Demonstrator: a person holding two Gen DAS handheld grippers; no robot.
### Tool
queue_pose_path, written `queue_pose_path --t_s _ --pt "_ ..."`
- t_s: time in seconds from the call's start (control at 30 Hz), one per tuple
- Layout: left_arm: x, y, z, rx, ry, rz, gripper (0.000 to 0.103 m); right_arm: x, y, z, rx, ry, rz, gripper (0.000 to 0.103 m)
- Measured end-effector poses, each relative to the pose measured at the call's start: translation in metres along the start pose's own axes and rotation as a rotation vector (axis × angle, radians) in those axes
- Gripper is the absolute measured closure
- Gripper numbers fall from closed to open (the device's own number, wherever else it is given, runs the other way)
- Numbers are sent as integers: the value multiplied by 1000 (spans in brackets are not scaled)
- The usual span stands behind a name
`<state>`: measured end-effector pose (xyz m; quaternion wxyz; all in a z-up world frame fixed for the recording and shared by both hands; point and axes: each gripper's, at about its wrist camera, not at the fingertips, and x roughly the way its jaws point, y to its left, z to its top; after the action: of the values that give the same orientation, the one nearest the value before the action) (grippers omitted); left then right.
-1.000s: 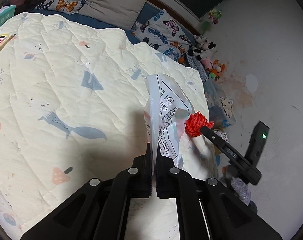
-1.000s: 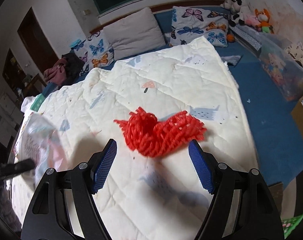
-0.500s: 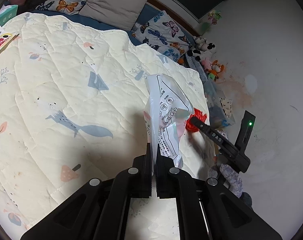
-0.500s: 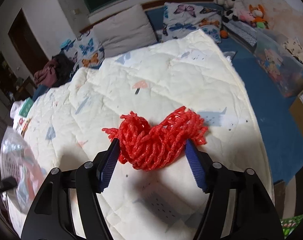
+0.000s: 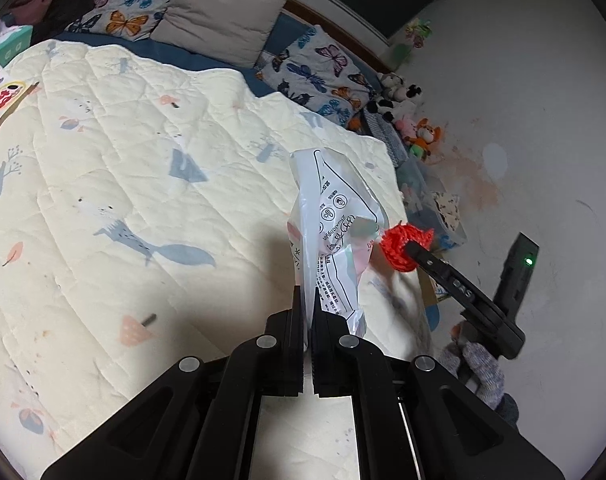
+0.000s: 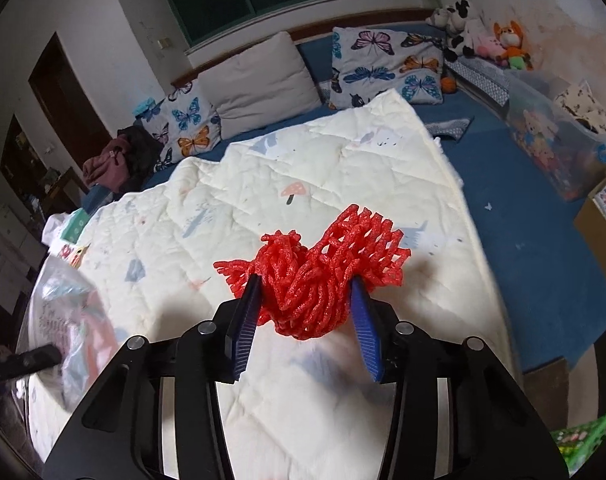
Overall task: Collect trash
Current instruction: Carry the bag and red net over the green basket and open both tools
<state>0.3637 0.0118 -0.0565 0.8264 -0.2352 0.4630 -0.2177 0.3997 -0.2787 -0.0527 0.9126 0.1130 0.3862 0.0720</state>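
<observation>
Two pieces of trash are seen, each held above the cream quilted blanket (image 5: 115, 152) printed with foxes and mushrooms. One crumpled translucent plastic bag with black printed text (image 5: 335, 232) is pinched at its lower edge between the closed jaws of the left gripper (image 5: 308, 308), and is held upright, clear of the blanket. One red foam mesh fruit net (image 6: 315, 276) is squeezed between the blue-padded fingers (image 6: 245, 316) of the right gripper (image 6: 305, 312), whose jaws are partly closed onto it. The right gripper is angled toward the bag, the net being brought just beside it. Three butterfly-print pillows (image 6: 387, 64) and one plain beige pillow (image 6: 259, 76) are counted behind.
</observation>
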Motion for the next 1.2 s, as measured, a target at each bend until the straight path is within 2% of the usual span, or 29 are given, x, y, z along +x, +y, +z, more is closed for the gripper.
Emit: queue_pose_path --t_s 0.23,0.47,0.73,0.97,1.13,1.2 --pt "3 -39 -19 59 28 -60 100 -73 -6 -34 -47 -30 -40 58" --pt "12 -92 -52 130 83 -141 100 -144 -36 -86 -12 -44 -90 58" --pt "32 -159 -94 238 161 -199 100 -212 -94 -149 23 -33 -253 58" --pt "55 -211 -125 321 229 -237 100 -244 -155 -196 119 -12 -380 55" --pt "77 -242 -151 368 280 -233 100 -256 -193 -219 207 -10 -413 53" --pt "87 -254 -159 384 299 -230 100 -260 -204 -224 245 -18 -410 49"
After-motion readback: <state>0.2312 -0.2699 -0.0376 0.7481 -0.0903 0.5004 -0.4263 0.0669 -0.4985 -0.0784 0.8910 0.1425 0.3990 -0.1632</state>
